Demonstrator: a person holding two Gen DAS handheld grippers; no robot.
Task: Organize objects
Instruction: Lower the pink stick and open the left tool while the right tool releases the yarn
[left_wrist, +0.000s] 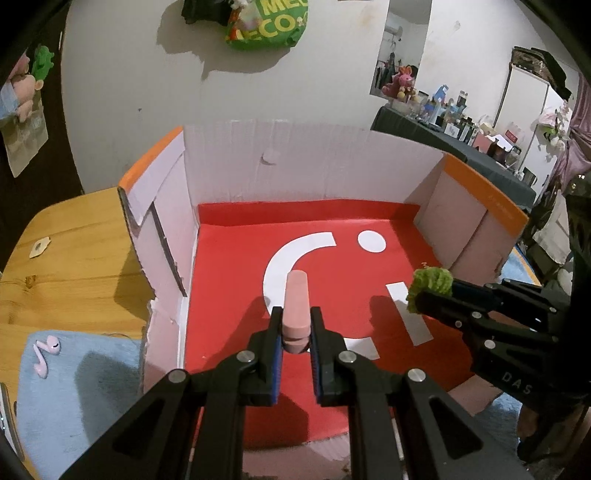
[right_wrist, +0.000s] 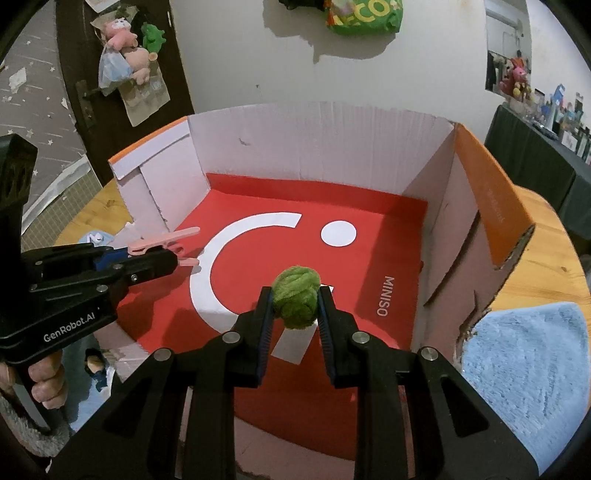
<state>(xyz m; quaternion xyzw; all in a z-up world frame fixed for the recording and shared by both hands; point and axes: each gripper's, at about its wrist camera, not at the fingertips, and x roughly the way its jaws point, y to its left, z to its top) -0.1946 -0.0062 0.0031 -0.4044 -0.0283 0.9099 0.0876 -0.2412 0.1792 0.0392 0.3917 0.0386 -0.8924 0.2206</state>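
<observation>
While both grippers hang over the open cardboard box (right_wrist: 436, 173), each carries something. Left gripper (left_wrist: 295, 325): fingers clamped on a pink clip (left_wrist: 296, 306), gripped across its flat sides near the hinge end, long tip pointing ahead above the red floor of the box. Looks like light, rigid plastic, smooth; likely to pivot or slip if squeezed off-centre, so the mid-body hold seems right. Right gripper (right_wrist: 294, 306): fingers clamped on a green yarn ball (right_wrist: 295, 301), taken across its middle. Soft, fuzzy, light; compresses rather than slips, and should drop without bouncing far. Box floor beneath both looks bare. Beyond the box wall, pink earbuds (left_wrist: 45, 354) lie on a blue towel (left_wrist: 77, 391) on the table (left_wrist: 66, 266).
</observation>
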